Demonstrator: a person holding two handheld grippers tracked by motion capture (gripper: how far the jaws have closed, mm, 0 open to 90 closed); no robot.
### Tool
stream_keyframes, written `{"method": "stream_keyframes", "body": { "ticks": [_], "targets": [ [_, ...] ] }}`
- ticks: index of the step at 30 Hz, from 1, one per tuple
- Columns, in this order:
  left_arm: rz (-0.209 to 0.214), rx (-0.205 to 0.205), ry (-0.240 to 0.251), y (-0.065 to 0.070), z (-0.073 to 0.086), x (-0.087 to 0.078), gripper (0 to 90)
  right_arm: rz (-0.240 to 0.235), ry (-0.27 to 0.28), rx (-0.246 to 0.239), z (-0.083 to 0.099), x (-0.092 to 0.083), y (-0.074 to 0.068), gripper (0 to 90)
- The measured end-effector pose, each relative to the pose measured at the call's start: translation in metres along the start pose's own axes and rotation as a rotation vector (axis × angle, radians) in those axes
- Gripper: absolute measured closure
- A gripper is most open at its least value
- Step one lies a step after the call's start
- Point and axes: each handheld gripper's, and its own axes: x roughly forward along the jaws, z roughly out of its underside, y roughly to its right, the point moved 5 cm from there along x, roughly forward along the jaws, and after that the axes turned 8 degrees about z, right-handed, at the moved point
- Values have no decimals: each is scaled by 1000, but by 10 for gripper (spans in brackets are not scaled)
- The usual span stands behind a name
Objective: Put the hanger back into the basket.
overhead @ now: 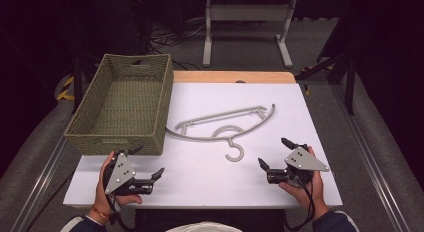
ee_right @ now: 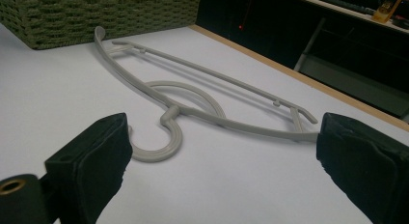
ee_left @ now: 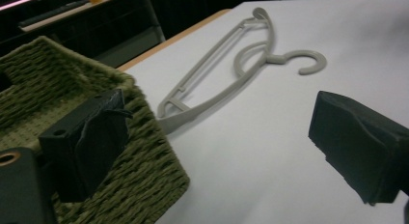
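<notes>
A grey plastic hanger lies flat in the middle of the white table, its hook pointing toward the near edge. At the near left my left gripper is held open, close to the front corner of a green woven basket. My right gripper is open at the near right, a short way from the hook. In the left gripper view the gripper has the basket beside its left jaw and the hanger beyond. The right gripper faces the hanger with nothing between its jaws.
The basket looks empty and takes up the table's far left. A wooden strip runs along the table's far edge. Beyond it a white metal frame and cables are on the floor.
</notes>
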Motion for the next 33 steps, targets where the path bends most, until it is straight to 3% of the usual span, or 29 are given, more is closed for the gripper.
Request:
{"method": "stream_keyframes", "body": {
  "ticks": [3,5,6,10,12,17,19,24,29,33],
  "targets": [
    [62,10,-20,10,-4,12,115,-5,-18,-2,3,1,1,57],
    [72,12,-36,12,-5,18,118,-4,-24,3,4,2,1,57],
    [111,-11,-73,16,-7,32,112,-5,-28,15,4,2,3,57],
    [162,14,-110,25,-16,55,128,-2,-39,13,5,4,4,56],
    [202,51,-144,32,-27,75,148,-5,-46,8,6,4,3,56],
    [206,55,-179,28,-42,115,210,-15,-59,-5,7,5,2,57],
    [227,16,-190,23,-44,129,211,-16,-65,-9,9,5,2,57],
    [202,-6,-235,12,-45,160,214,-21,-81,-5,12,7,5,57],
    [181,-24,-280,3,-43,181,229,-25,-85,5,12,6,5,57],
    [169,-48,-359,-8,-37,195,216,-35,-91,4,12,8,4,58]
  ]
}}
